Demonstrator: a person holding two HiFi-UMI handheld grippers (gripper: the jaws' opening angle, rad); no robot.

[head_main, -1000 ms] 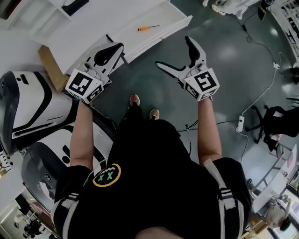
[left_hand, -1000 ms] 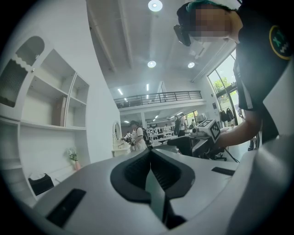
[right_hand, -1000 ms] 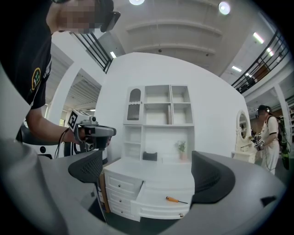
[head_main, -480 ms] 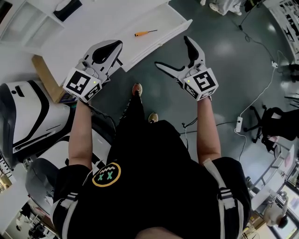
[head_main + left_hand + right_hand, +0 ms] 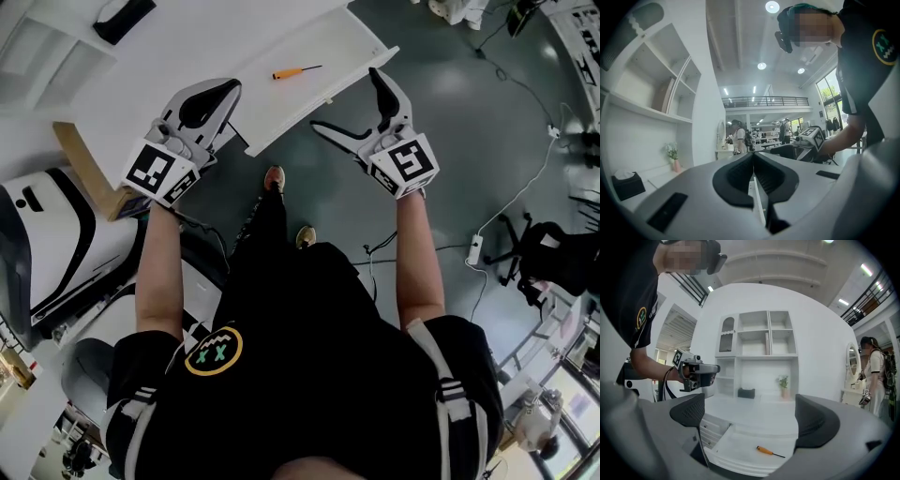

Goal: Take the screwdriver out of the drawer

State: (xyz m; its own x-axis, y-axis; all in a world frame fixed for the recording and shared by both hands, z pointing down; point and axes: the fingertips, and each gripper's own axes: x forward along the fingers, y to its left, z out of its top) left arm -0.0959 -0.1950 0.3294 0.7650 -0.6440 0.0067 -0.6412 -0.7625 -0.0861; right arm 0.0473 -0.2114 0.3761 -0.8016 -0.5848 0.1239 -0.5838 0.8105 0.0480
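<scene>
While screwdriver (image 5: 296,71) lies flat in open drawer (image 5: 349,45), orange handle leftward, nothing touches it. Right gripper (image 5: 345,101) hovers near drawer front, 2 jaws spread wide, probably readied for pickup; screwdriver ahead of its fingertips, well apart. Left gripper (image 5: 225,92) jaws together, empty, over desktop (image 5: 141,75) beside drawer.

Left gripper (image 5: 753,156) pointed forward, its 2 jaws pressed together, empty; black tissue box (image 5: 627,183) and flower vase (image 5: 673,155) sat left.
</scene>
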